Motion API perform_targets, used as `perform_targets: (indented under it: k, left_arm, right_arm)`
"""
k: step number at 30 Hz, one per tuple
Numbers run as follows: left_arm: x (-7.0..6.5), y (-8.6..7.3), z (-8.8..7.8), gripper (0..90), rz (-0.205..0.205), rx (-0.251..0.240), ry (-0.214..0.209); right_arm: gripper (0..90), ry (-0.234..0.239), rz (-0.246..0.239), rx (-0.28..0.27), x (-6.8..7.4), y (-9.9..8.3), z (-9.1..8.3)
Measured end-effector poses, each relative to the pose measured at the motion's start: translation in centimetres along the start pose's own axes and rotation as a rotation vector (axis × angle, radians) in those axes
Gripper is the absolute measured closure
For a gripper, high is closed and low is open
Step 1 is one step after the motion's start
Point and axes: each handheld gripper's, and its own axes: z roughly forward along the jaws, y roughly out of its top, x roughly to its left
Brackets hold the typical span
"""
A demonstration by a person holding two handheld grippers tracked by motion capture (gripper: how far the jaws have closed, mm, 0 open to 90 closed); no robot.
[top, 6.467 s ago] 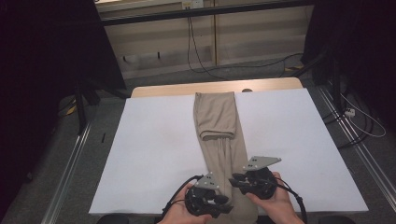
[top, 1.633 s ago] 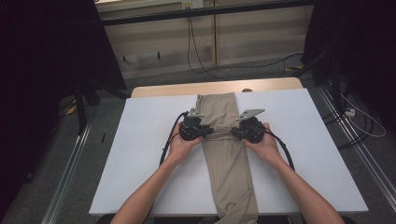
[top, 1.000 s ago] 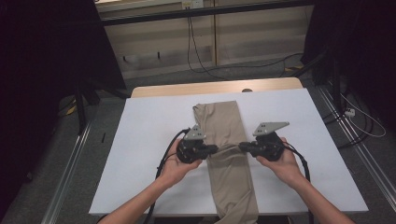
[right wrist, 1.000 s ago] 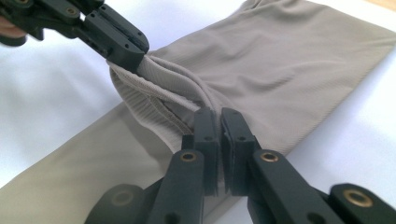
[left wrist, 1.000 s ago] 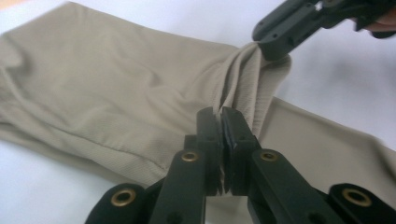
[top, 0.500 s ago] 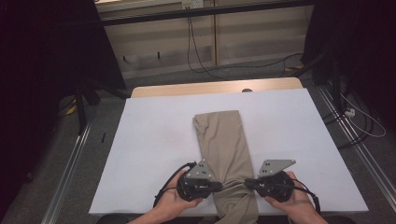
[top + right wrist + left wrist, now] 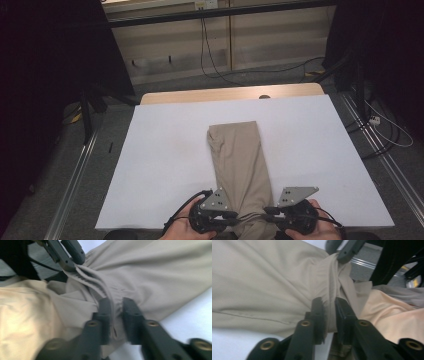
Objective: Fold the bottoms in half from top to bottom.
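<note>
Tan trousers (image 7: pixel 235 160) lie folded lengthwise down the middle of the white table (image 7: pixel 165 165), their near end hanging over the front edge. My left gripper (image 7: pixel 234 216) and right gripper (image 7: pixel 266 212) face each other across that near end. In the left gripper view the left gripper (image 7: pixel 329 312) has a thick bunch of the trousers (image 7: pixel 262 282) filling its jaws. In the right gripper view the right gripper (image 7: pixel 115 312) has a thin pleat of the trousers (image 7: pixel 155 277) lying loosely between its jaws. Both pairs of jaws have just been opening with cloth between them.
Bare white tabletop spreads to either side of the cloth. A wooden strip (image 7: pixel 230 94) runs along the table's far edge, and cables (image 7: pixel 215 60) cross the floor beyond. Metal rails (image 7: pixel 75 170) flank the table. The person's peach garment (image 7: pixel 387 315) is close behind the grippers.
Both hands have drawn back from mid-table to the near edge, dragging the trousers toward the person. The far folded edge now lies nearer.
</note>
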Motion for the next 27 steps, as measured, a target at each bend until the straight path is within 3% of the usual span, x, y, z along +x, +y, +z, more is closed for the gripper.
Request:
perform_targets:
  k: [3, 5, 7, 12, 16, 18, 19, 21, 23, 25, 27]
  left_arm:
    - [0.1, 0.4, -0.5, 62.6, -0.027, -0.021, 0.023]
    - [0.6, 0.7, -0.9, 55.4, -0.032, -0.048, 0.056]
    - [1.4, 1.0, -1.2, 46.7, -0.054, -0.059, 0.087]
    - [4.2, 1.4, -1.7, 30.9, -0.104, -0.103, 0.214]
    - [8.0, 1.6, -2.2, 21.0, -0.164, -0.145, 0.307]
    - [10.0, 1.7, -2.4, 18.6, -0.202, -0.138, 0.339]
    - [10.8, 1.8, -2.6, 17.9, -0.203, -0.138, 0.362]
    - [12.6, 2.1, -2.9, 24.5, -0.203, -0.151, 0.379]
    - [14.4, 2.5, -3.4, 18.2, -0.234, -0.177, 0.421]
    - [16.2, 3.0, -3.5, 17.6, -0.251, -0.204, 0.420]
    - [18.0, 3.4, -3.4, 17.5, -0.268, -0.196, 0.427]
  right_arm:
    - [54.6, -0.027, 0.034, -0.029, -0.6, 0.4, -0.3]
    - [48.9, -0.031, 0.074, -0.080, -1.5, 0.9, -0.7]
    - [43.2, -0.044, 0.086, -0.093, -2.3, 1.1, -0.8]
    - [34.5, -0.057, 0.122, -0.100, -4.5, 1.9, -0.3]
    - [33.0, -0.084, 0.116, -0.093, -6.5, 3.2, 0.3]
    - [33.0, -0.105, 0.110, -0.101, -7.8, 4.2, 0.7]
    - [33.6, -0.109, 0.103, -0.108, -8.5, 4.8, 0.8]
    - [35.6, -0.119, 0.103, -0.122, -10.2, 6.3, 1.3]
    - [37.3, -0.116, 0.104, -0.131, -11.6, 7.4, 1.7]
    - [39.5, -0.135, 0.128, -0.155, -13.3, 8.5, 2.3]
    - [39.8, -0.146, 0.155, -0.184, -15.1, 9.6, 3.2]
